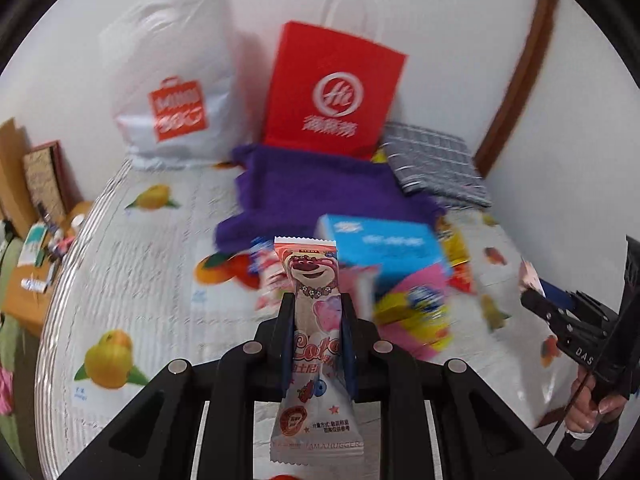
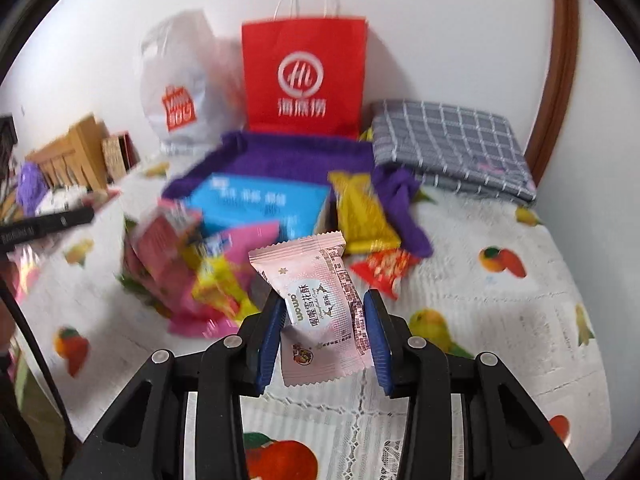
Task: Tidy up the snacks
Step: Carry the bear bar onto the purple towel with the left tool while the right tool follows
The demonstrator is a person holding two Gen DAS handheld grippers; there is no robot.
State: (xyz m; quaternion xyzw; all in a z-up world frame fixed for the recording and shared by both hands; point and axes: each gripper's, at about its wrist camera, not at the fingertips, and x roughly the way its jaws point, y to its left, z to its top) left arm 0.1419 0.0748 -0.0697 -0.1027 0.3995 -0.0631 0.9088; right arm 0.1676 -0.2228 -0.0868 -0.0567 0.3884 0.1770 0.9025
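Note:
My left gripper (image 1: 316, 304) is shut on a tall pink bear-print snack packet (image 1: 314, 276), held upright above the bed. My right gripper (image 2: 324, 304) is shut on a pale pink snow-crisp packet (image 2: 316, 304), tilted between the blue pads. Beyond both lies a blurred pile of snacks (image 2: 200, 272) around a blue box (image 2: 260, 204), with a yellow packet (image 2: 364, 216) and a red packet (image 2: 384, 266) beside it. In the left wrist view the right gripper (image 1: 532, 292) shows at the right edge, a hand under it.
A red paper bag (image 2: 304, 80) and a white plastic bag (image 2: 180, 88) stand against the wall. A purple cloth (image 2: 280, 156) and a folded grey checked cloth (image 2: 452, 148) lie in front of them. The fruit-print bedspread (image 2: 500, 320) covers the bed; wooden furniture (image 2: 76, 148) stands at left.

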